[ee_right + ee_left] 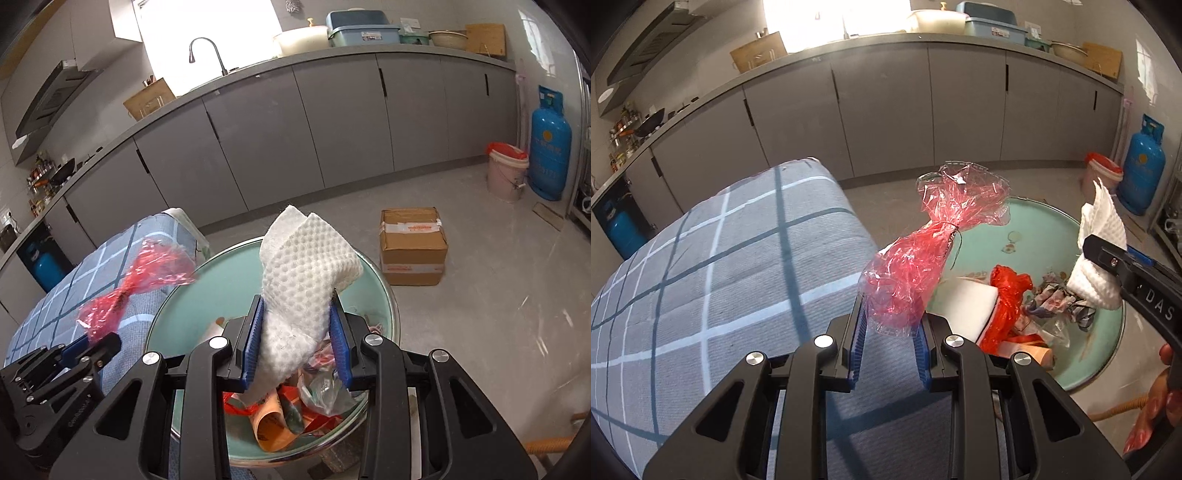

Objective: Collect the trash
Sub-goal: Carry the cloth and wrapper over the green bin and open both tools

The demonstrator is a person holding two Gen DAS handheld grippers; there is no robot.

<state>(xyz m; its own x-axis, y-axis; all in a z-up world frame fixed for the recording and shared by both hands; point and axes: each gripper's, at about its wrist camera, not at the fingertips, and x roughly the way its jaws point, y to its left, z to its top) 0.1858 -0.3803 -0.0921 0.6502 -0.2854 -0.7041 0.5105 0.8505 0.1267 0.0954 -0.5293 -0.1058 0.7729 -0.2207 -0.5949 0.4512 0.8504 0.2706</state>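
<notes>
crinkled red cellophane wrapper [923,251], tied at its middle, stands pinched between the jaws of the left gripper [889,347] above the blue checked cloth [713,266]. the right gripper [295,345] has its jaws closed on a white dimpled paper towel [306,273], above the round mint green basin [214,273] that holds mixed trash [295,406].

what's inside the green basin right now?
Green basin holds mixed trash: red plastic bag, white foam block, clear plastic, orange wrapper. The right gripper and its paper towel hide the middle.
</notes>
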